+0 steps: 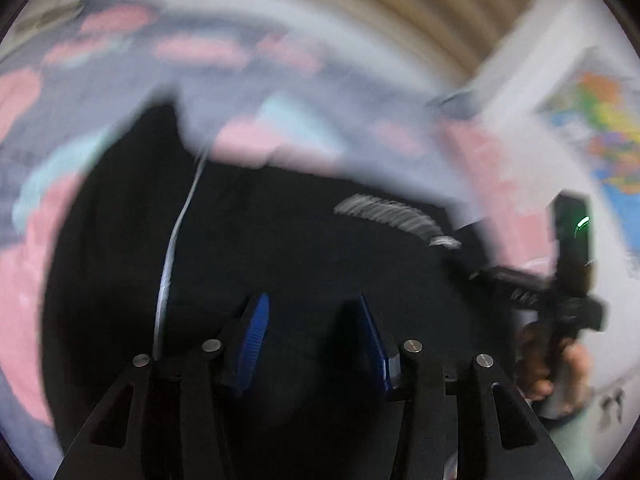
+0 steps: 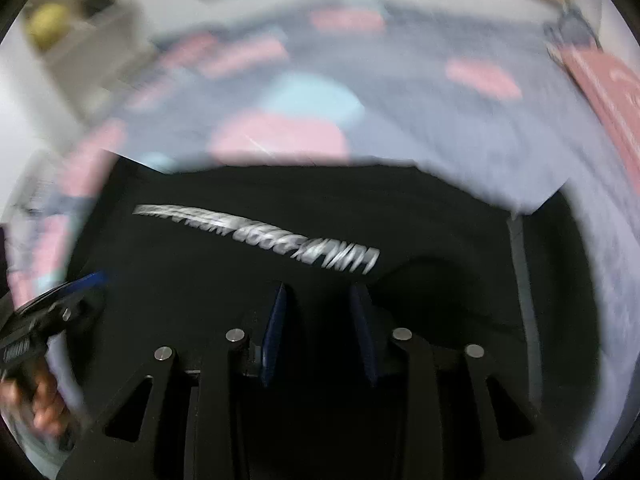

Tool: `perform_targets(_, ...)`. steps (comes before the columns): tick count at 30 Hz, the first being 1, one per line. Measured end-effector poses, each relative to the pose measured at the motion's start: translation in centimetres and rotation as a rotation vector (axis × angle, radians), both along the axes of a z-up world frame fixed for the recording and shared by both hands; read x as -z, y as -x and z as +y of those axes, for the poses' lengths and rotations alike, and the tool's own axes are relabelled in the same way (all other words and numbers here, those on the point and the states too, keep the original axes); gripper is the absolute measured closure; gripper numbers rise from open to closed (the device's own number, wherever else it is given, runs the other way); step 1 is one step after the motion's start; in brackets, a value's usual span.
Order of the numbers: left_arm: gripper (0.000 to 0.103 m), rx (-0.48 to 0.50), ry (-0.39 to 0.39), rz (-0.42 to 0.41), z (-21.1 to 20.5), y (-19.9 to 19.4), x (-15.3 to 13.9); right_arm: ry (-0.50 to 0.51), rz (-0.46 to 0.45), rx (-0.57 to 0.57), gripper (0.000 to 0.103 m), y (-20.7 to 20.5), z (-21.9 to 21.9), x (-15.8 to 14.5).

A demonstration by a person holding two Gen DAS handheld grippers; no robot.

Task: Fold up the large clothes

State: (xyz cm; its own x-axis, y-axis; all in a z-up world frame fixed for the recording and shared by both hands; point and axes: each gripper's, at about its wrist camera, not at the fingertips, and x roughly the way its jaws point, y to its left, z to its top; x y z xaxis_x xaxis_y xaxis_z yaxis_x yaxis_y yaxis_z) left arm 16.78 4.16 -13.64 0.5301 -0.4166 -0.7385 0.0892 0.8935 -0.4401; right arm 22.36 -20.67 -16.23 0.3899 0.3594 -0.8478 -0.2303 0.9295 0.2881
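Both grippers over the black garment [image 2: 280,216], jaws apart

It lies just ahead of my left gripper [image 1: 310,340] and right gripper [image 2: 320,332], spread on the patterned bedsheet [image 2: 440,128]. Closing too shallow might pinch one layer only; motion blur hides its hems and the white lettering [image 2: 260,236]
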Motion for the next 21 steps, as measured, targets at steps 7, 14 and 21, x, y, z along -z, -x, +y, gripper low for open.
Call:
perform_targets(7,0.074,-0.054,0.102,0.0,2.9,0.7,-0.5,-0.14,0.004,0.044,0.061,0.8,-2.8,-1.1)
perform_targets(14,0.042,0.077,0.033,-0.142,-0.3,8.1,-5.1,-0.102,-0.074,0.019,0.044,10.5,-3.1,-4.4)
perform_targets(21,0.044,0.018,-0.178,0.013,-3.3,7.0,-0.4,0.071,-0.037,0.044,0.044,11.1,-0.4,0.2)
